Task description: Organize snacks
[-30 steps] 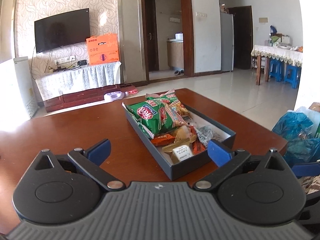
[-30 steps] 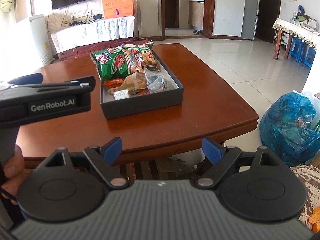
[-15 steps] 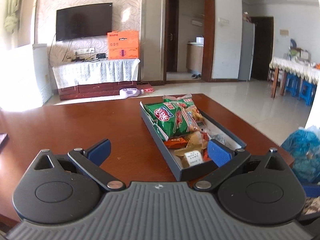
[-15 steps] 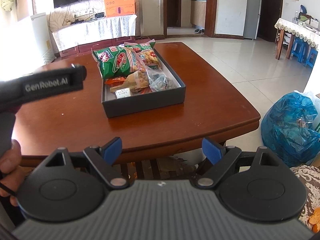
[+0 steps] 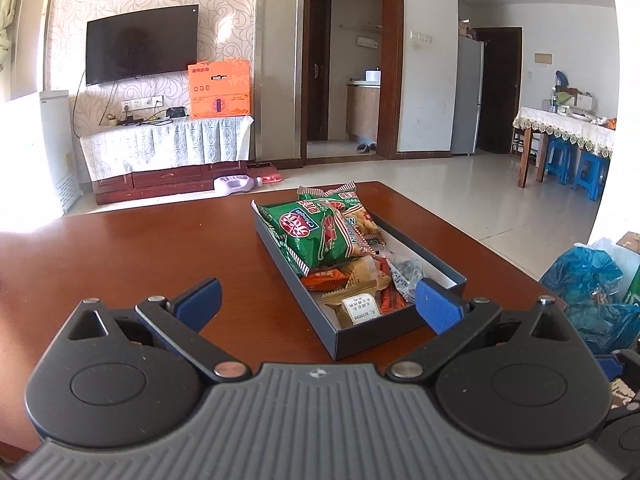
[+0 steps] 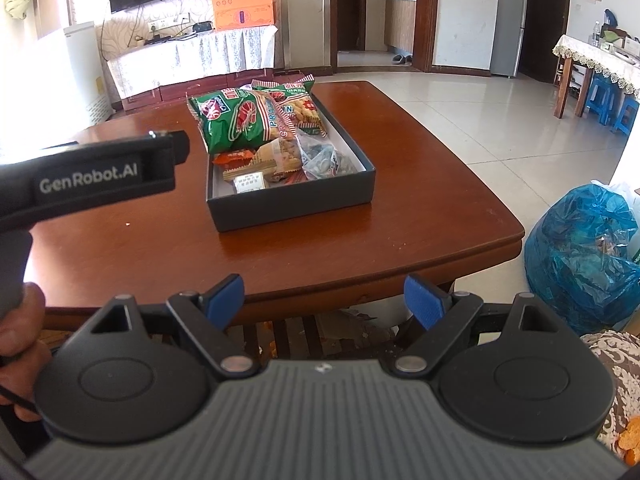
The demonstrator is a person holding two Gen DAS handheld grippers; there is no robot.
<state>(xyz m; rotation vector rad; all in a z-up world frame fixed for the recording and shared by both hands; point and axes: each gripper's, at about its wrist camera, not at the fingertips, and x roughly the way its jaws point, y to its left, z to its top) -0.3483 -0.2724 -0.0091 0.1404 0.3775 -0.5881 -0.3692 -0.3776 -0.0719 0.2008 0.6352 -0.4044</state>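
Note:
A dark box (image 5: 372, 334) (image 6: 292, 208) sits on the brown wooden table (image 5: 120, 256) (image 6: 420, 208), filled with snacks. Two green prawn-cracker bags (image 5: 316, 232) (image 6: 244, 120) lie at its far end; small wrapped packets (image 5: 352, 292) (image 6: 260, 168) fill the near end. My left gripper (image 5: 318, 300) hovers over the table just short of the box, open and holding nothing. My right gripper (image 6: 324, 300) hangs open and holding nothing off the table's near edge. In the right wrist view the left gripper's black body (image 6: 92, 176) shows at the left, held by a hand (image 6: 20, 340).
A blue plastic bag (image 6: 580, 256) (image 5: 588, 284) stands on the floor right of the table. A TV stand with an orange box (image 5: 220, 88) lines the far wall. A dining table with blue stools (image 5: 576, 152) is at far right. Litter lies under the table.
The left wrist view has rolled and swung: the box now sits more upright and centred. In the right wrist view the left gripper's body has risen a little.

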